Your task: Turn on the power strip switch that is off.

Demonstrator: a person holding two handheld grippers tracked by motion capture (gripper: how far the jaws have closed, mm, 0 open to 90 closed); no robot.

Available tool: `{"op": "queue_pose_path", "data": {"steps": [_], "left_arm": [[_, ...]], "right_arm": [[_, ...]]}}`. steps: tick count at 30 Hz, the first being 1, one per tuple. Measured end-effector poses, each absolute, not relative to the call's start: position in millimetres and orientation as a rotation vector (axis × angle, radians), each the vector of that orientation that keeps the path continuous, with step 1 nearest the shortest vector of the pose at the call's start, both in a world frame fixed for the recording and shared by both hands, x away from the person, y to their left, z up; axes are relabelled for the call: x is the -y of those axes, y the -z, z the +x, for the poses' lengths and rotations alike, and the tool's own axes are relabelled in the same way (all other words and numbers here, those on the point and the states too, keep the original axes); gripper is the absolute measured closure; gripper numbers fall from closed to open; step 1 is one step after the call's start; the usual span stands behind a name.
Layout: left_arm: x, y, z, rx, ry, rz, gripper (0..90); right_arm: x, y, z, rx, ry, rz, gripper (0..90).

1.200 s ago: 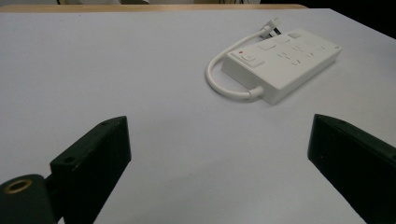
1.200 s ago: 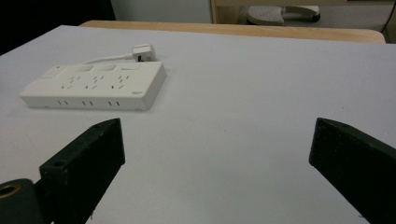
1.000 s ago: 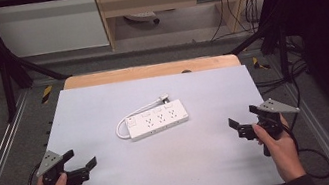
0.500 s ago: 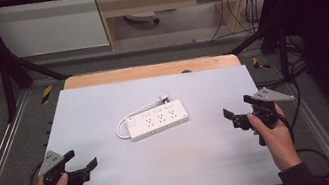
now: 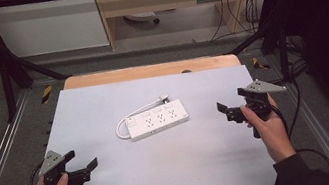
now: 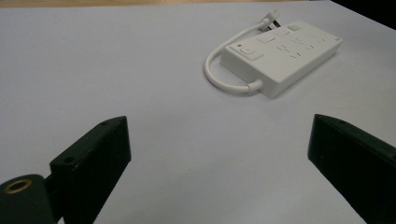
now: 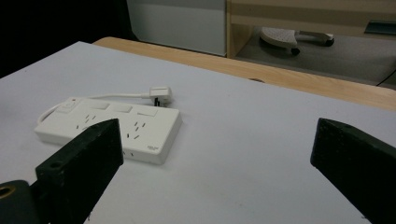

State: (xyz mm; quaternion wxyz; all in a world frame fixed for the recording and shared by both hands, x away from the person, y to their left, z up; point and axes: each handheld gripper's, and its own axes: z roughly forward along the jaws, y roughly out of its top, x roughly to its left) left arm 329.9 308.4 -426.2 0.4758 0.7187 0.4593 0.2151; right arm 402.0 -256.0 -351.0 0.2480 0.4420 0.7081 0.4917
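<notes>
High view: we are holding the left claw (image 5: 82, 166) and right claw (image 5: 232, 106) wide, empty, while the white rigid plastic power strip (image 5: 158, 119) is lying mid-frame on the pale tabletop (image 5: 176, 171); likely light and slippery, so we are favouring its long sides.

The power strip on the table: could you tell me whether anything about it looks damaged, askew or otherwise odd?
Nothing stands out. The power strip lies flat on the table, somewhat angled to its edges, its short cord looped back along it with the plug unplugged. Both tongs, left and right, are open and clear of it.
</notes>
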Motion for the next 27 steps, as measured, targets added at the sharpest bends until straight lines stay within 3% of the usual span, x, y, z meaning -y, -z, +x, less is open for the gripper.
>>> {"op": "queue_pose_path", "data": {"steps": [27], "left_arm": [[-308, 428, 331, -1.119, -0.515, 1.772, 6.1]], "right_arm": [[242, 338, 427, -1.9, -1.364, 1.182, 2.7]]}}
